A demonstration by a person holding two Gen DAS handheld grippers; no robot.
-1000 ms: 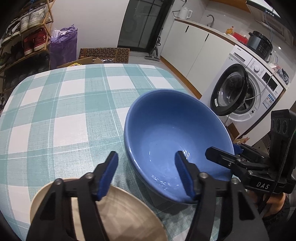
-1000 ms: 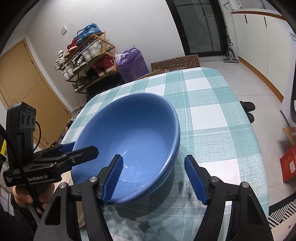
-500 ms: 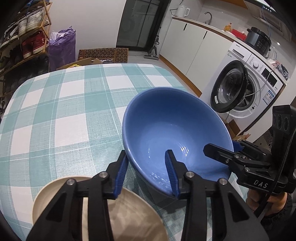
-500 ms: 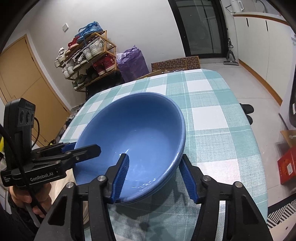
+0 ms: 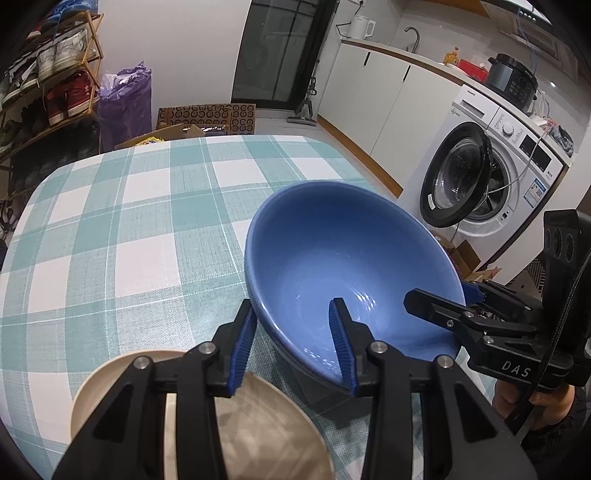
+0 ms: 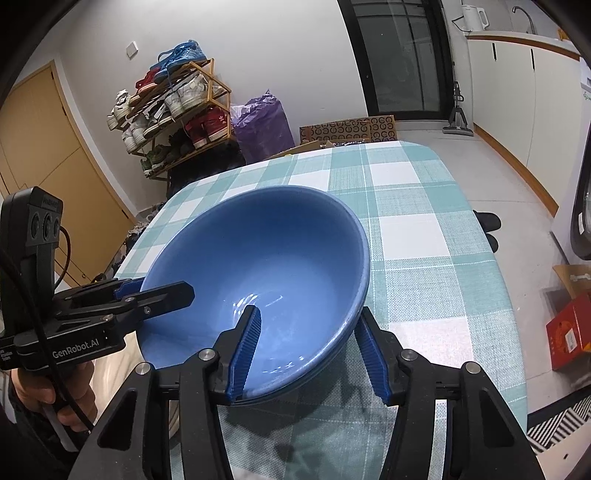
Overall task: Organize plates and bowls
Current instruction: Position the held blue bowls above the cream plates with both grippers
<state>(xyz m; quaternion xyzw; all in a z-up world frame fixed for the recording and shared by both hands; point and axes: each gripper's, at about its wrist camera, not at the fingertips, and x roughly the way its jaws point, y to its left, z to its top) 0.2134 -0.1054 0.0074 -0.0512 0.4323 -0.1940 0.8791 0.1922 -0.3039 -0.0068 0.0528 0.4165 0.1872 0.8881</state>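
Blue bowl (image 5: 347, 273) sits tilted over the checked tablecloth (image 5: 122, 221), near the table's right edge in the left wrist view, its far rim higher than the near one; whether the base touches the cloth can't be told. In the right wrist view the rim looks doubled, maybe 2 bowls nested, can't tell for sure. Left gripper (image 5: 295, 343) is clamped on the bowl's near-left rim: one blue pad outside the wall, the other inside the bowl, both pressing. Right gripper (image 6: 308, 350) grips the opposite side of the rim the same way, one pad in the bowl, the other outside against the wall, w/ the rim pinched between. Each gripper shows in the other's view, black body, held by a hand (image 6: 55, 398) low at the frame edge. Beige plate (image 5: 110, 391) lies flat on the cloth just near-left of the bowl, partly hidden under the left gripper's arms. Beyond the table: shoe rack (image 6: 173, 110) far left by the wall, purple bag (image 5: 125, 99) beside it, patterned cardboard box (image 5: 207, 116) on the floor past the far table edge. Right side: white cabinets, washing machine (image 5: 491, 166) w/ door swung open, kettle (image 5: 362, 26) on the counter.
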